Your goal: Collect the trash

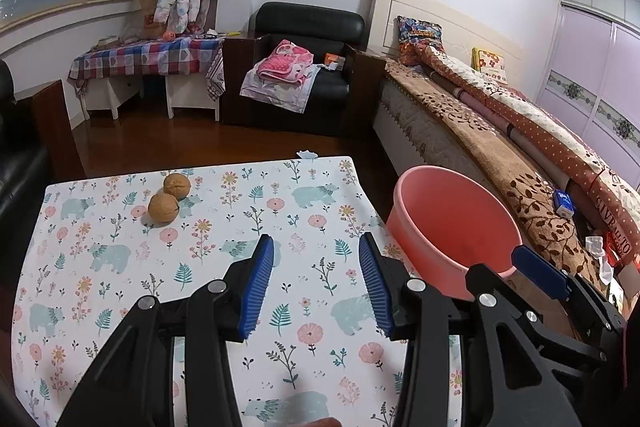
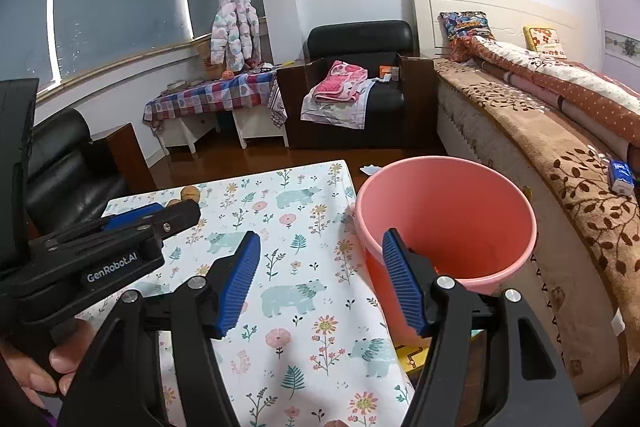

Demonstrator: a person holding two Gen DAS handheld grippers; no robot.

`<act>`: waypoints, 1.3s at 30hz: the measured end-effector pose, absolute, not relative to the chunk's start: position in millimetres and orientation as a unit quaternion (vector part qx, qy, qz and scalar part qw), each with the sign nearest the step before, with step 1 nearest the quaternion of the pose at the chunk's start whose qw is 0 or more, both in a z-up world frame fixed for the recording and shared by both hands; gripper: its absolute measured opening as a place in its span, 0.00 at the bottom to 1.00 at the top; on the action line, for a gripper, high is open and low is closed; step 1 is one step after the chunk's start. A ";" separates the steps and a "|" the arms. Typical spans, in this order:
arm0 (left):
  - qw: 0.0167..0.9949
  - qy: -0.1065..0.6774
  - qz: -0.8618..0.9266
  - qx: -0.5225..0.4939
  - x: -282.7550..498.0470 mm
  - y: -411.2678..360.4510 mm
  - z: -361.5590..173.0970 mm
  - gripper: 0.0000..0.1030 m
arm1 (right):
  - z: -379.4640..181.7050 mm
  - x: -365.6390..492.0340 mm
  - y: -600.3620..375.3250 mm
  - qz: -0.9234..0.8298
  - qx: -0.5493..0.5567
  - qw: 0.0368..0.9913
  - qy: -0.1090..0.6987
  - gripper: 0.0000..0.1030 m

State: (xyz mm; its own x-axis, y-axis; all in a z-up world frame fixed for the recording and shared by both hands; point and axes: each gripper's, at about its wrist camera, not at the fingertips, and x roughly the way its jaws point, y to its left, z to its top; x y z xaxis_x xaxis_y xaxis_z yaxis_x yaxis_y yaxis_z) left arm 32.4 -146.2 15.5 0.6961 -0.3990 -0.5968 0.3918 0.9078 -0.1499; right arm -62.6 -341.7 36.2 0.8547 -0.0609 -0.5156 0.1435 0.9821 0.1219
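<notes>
Now both the left gripper (image 1: 316,283) and right gripper (image 2: 320,281) gape wide, holding nothing.

light: even, indoor | shadows: soft | focus: sharp | edges: fisheye-bent (black corner vignette)

The floral tablecloth (image 1: 224,227) is lying mostly bare ahead of the left gripper (image 1: 316,279), whose blue pads are standing apart with nothing between them — open cloth is running toward 12 o'clock. Two walnuts (image 1: 170,199) are sitting at 11 o'clock near the far edge, the only things rising off the cloth. At 2 o'clock the pink bucket (image 1: 452,223) is standing just beside the table's edge, its mouth gaping upward and unobstructed. The right gripper (image 2: 320,279) is hanging with jaws apart, one pad overlapping the bucket's rim — and the bed (image 2: 540,163) is crowding the bucket's far side at 3 o'clock.
</notes>
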 end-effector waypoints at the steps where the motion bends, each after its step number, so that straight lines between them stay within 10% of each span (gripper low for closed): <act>1: 0.921 0.324 -0.216 -0.005 31.3 -146.0 15.5 0.43 | 36.6 -62.9 -340.7 -0.053 0.077 0.960 0.264 0.62; 39: 0.922 0.320 -0.220 -0.004 19.2 -144.2 18.7 0.43 | 41.9 -69.8 -338.2 -0.061 0.076 0.960 0.262 0.62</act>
State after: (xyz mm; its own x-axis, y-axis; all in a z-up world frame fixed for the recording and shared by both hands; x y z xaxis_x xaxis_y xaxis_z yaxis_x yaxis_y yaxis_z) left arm 19.2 -144.2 18.7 0.6992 -0.4076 -0.5873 0.4020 0.9035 -0.1485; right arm -69.8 -338.2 41.9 0.8551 -0.0778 -0.5126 0.1571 0.9811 0.1133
